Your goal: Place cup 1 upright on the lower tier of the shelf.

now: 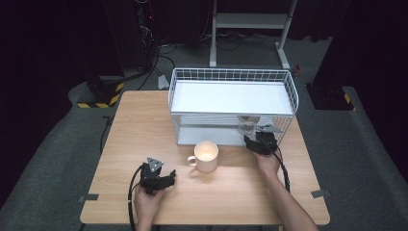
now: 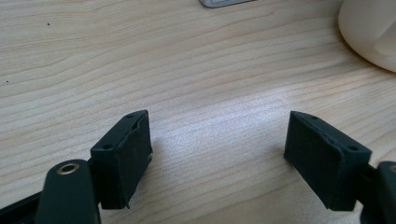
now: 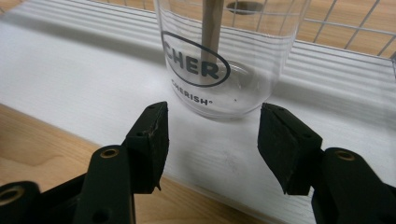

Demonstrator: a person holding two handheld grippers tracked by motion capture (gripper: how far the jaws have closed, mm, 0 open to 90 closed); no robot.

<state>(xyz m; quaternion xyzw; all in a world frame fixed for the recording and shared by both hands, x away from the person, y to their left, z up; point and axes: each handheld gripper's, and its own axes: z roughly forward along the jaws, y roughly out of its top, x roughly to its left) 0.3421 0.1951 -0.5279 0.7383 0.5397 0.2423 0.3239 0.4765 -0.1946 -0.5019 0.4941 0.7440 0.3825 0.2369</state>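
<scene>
A clear glass (image 3: 224, 56) with dark lettering stands upright on the lower white shelf (image 3: 84, 88) of a wire rack (image 1: 231, 76). My right gripper (image 3: 212, 144) is just in front of the glass, jaws apart, and its pads touch nothing. From above, the right gripper (image 1: 259, 142) sits at the rack's front right, with the glass (image 1: 248, 126) just behind it. A cream mug (image 1: 206, 156) stands on the table (image 1: 144, 125) in front of the rack. My left gripper (image 1: 166, 179) rests low on the wood to the mug's left. Its jaws are open and empty (image 2: 217, 158), with the mug's side (image 2: 369, 32) at the far right.
The white wire rack takes up the table's back middle and has two white shelves. A cable (image 1: 284, 173) trails from the right gripper along the forearm. Bare wood lies left of the rack and along the front edge. Dark floor and a metal stand (image 1: 250, 21) lie beyond the table.
</scene>
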